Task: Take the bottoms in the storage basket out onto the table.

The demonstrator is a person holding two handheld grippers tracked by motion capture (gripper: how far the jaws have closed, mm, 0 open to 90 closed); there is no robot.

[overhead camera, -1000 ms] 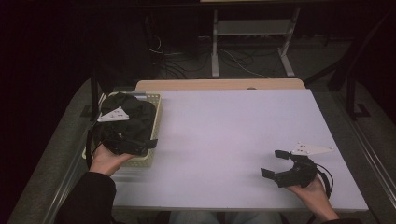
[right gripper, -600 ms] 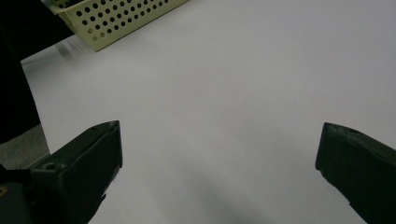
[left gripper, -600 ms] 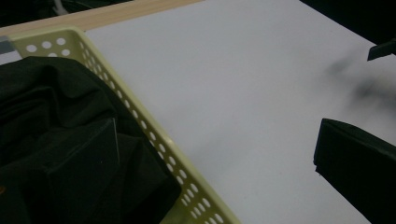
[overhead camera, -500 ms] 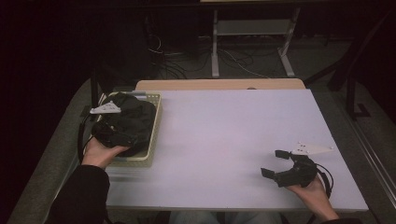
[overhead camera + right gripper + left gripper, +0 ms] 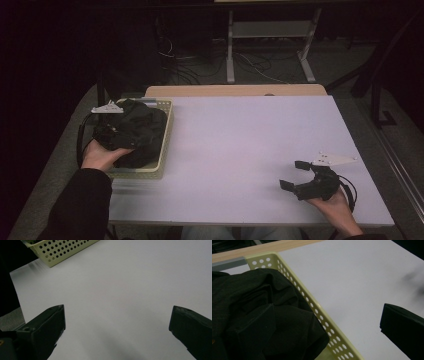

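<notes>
A pale yellow perforated basket [image 5: 166, 131] stands at the table's left edge with a bundle of black cloth [image 5: 140, 131] heaped in it. My left gripper [image 5: 117, 131] sits over the basket's left side against the cloth, its grey plate [image 5: 107, 107] at the far left corner. In the left gripper view the jaws of the left gripper [image 5: 327, 340] stand wide apart. One is out over the white table and the other is dark against the black cloth [image 5: 262, 315], with the basket rim [image 5: 322, 312] between them. My right gripper [image 5: 292, 175] rests open at the near right, and the right gripper [image 5: 116, 322] holds nothing.
The white tabletop [image 5: 250, 140] spreads wide between the basket and the right hand. A wooden strip [image 5: 235, 90] runs along its far edge. Beyond it are a metal stand [image 5: 270, 47] and cables on a dark floor.
My left hand and gripper have slid toward the basket's far left corner. The right gripper has not moved.
</notes>
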